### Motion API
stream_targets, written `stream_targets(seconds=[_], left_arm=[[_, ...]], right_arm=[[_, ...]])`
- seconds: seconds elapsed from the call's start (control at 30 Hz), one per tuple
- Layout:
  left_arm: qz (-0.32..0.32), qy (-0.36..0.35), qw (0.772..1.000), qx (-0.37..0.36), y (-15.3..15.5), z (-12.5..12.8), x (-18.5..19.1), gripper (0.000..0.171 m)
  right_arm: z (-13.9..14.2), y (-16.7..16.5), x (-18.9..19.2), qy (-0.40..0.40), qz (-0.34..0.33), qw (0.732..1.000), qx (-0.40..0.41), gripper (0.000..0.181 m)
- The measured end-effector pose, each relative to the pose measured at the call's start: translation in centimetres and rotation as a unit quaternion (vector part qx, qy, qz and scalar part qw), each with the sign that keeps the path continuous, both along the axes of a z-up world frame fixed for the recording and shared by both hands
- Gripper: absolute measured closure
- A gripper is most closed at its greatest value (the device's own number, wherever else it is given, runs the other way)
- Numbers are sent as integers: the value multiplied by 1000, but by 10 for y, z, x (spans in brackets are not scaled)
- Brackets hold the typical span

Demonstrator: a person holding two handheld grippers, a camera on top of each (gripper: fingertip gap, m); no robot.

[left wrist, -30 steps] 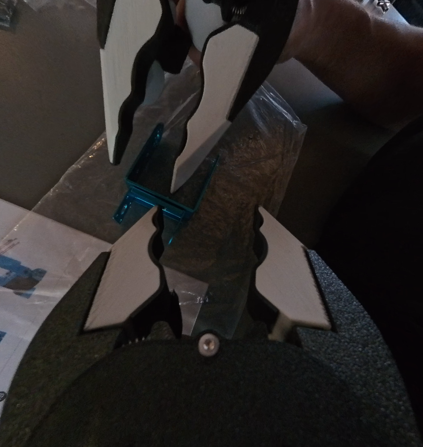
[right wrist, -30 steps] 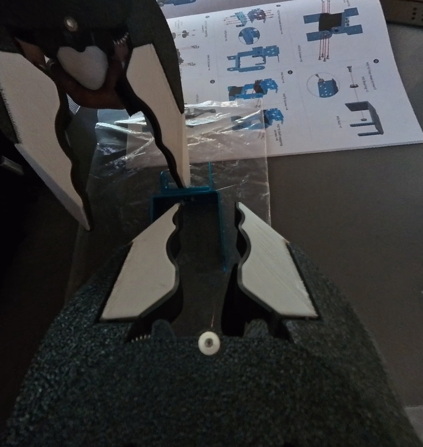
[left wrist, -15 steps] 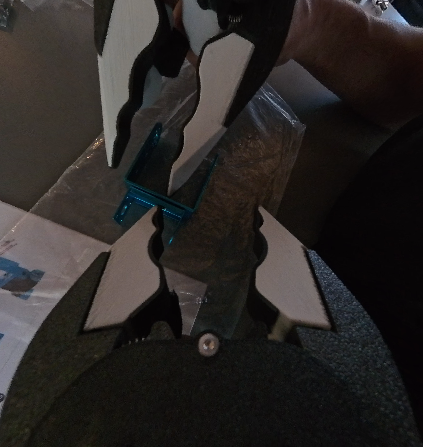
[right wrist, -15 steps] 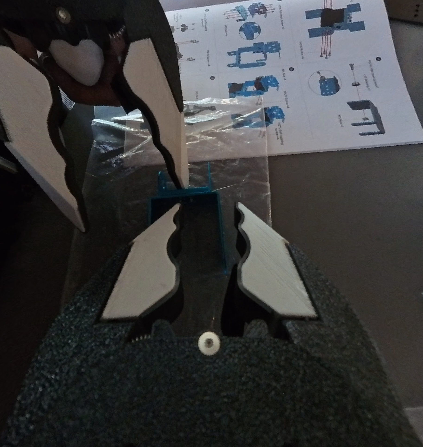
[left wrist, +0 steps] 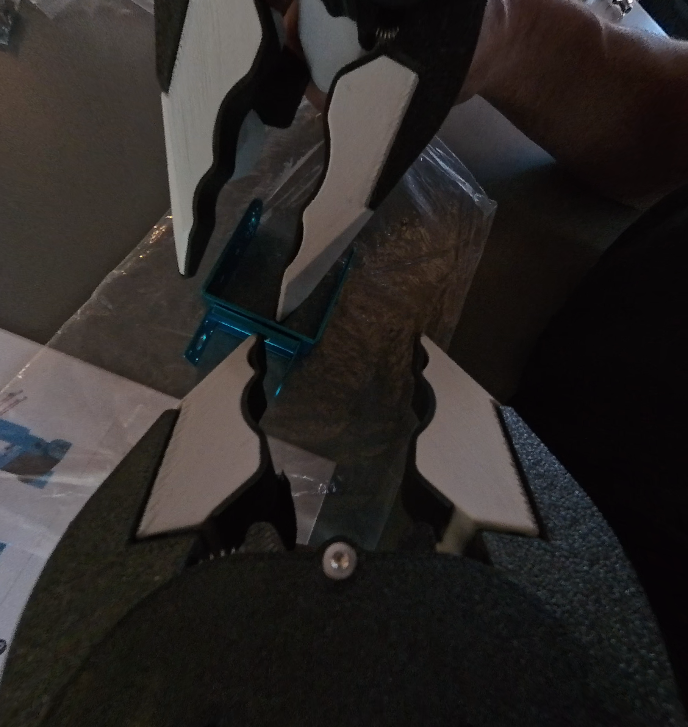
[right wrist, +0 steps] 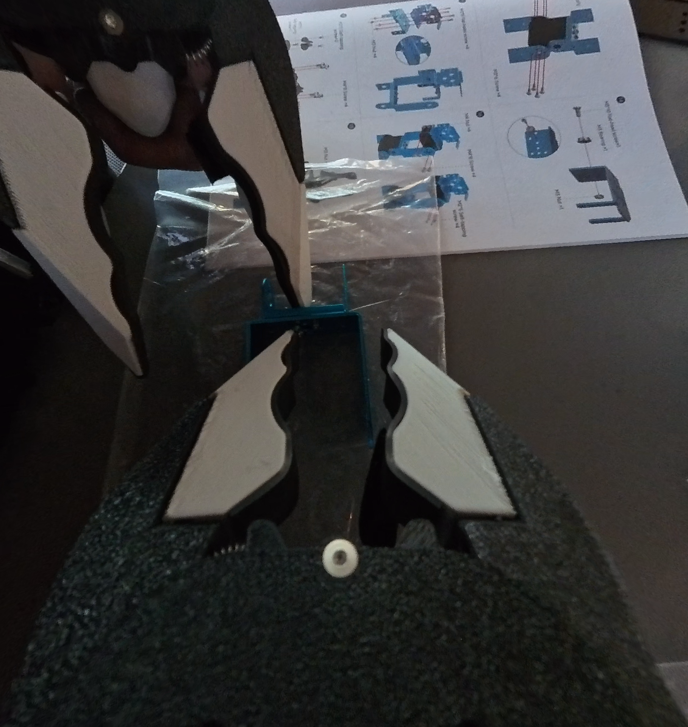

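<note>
Little has moved since a second ago: the right gripper (left wrist: 232,291), top centre of the left wrist view, has edged slightly lower.

Both sets of tongs spread open, holding nothing.

Left gripper (left wrist: 336,346) tip meets blue bracket (left wrist: 267,310) at mid-frame, on clear plastic bag (right wrist: 397,251).

Instruction sheet (right wrist: 531,118) upper right.

Bracket ungripped.
</note>
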State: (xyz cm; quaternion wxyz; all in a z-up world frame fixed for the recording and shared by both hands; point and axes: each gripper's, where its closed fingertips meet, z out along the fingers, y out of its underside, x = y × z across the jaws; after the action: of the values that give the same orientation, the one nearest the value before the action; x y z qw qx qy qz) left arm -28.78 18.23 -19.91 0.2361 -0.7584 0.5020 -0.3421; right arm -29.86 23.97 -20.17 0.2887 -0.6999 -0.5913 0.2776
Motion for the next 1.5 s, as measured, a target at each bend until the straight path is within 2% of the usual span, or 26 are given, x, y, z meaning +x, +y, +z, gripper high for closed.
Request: stream_targets(seconds=[1.0,1.17,1.3,1.5], left_arm=[[-1,2,1000,2,-1,0,-1,97],[-7,4,999,32,0,10,-12,97],[3,-25,998,65,21,27,-28,99],[-37,24,995,94,40,7,-44,110]], right_arm=[[6,3,5,17,-11,1000,-17,143],[9,0,6,25,-4,999,-22,142],[3,-8,6,13,13,999,-31,137],[10,-7,16,16,9,999,-28,135]])
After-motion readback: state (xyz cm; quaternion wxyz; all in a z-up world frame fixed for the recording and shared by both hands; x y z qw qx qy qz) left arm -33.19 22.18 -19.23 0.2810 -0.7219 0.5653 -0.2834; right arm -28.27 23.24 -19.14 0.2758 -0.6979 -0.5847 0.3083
